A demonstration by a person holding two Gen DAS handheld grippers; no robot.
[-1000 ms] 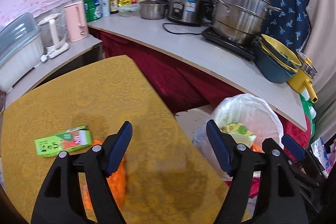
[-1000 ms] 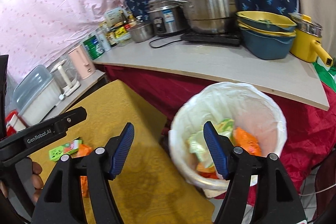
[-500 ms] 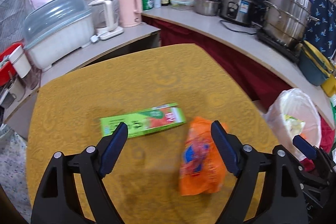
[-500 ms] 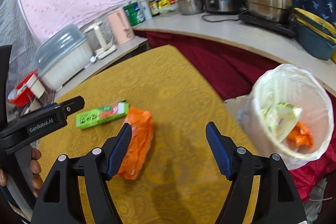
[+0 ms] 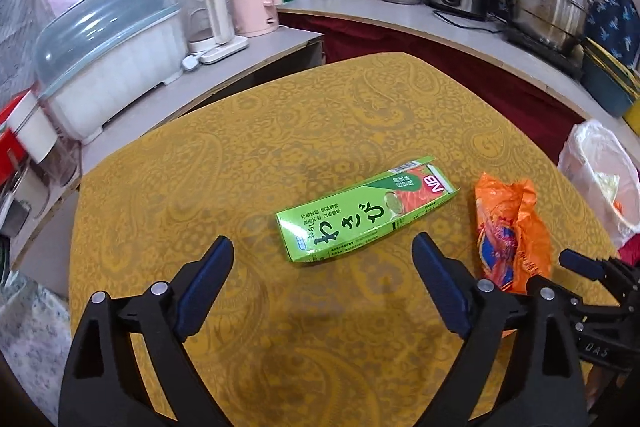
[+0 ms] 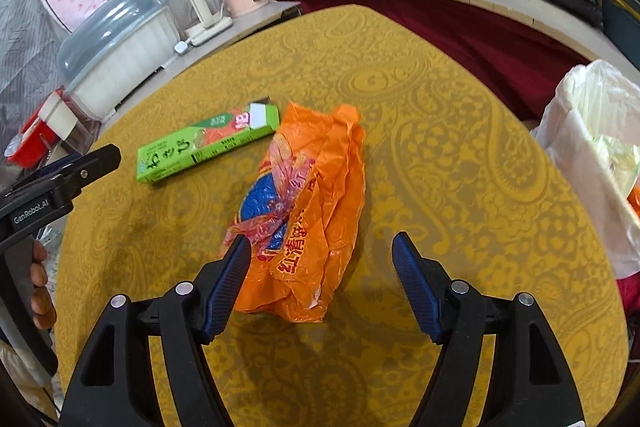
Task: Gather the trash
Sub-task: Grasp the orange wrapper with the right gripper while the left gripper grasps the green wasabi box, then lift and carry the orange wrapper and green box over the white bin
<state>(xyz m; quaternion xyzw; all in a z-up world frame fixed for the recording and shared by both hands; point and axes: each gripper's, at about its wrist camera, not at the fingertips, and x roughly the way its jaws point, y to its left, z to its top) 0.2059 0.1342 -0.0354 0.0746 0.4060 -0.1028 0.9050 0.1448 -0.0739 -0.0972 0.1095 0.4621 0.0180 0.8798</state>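
On the yellow bench (image 6: 460,131), beside the lined bin (image 6: 592,147), the orange wrapper (image 6: 316,211) lies lengthwise straight ahead of the right claw (image 6: 320,279), jaws spread and empty. The green box (image 5: 366,209) lies slantwise just ahead of the left claw (image 5: 322,285), likewise spread, so each claw has its own nearer piece.

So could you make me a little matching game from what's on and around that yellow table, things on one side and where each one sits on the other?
Things:
1. green box
2. orange plastic bag
3. bin with white liner
4. pink kettle

Places:
a. on the grey counter beyond the table
b. lying on the table ahead of the open left gripper
c. off the table's right edge
d. crumpled on the table, partly between the fingers of the open right gripper

Pairs: 1-b, 2-d, 3-c, 4-a
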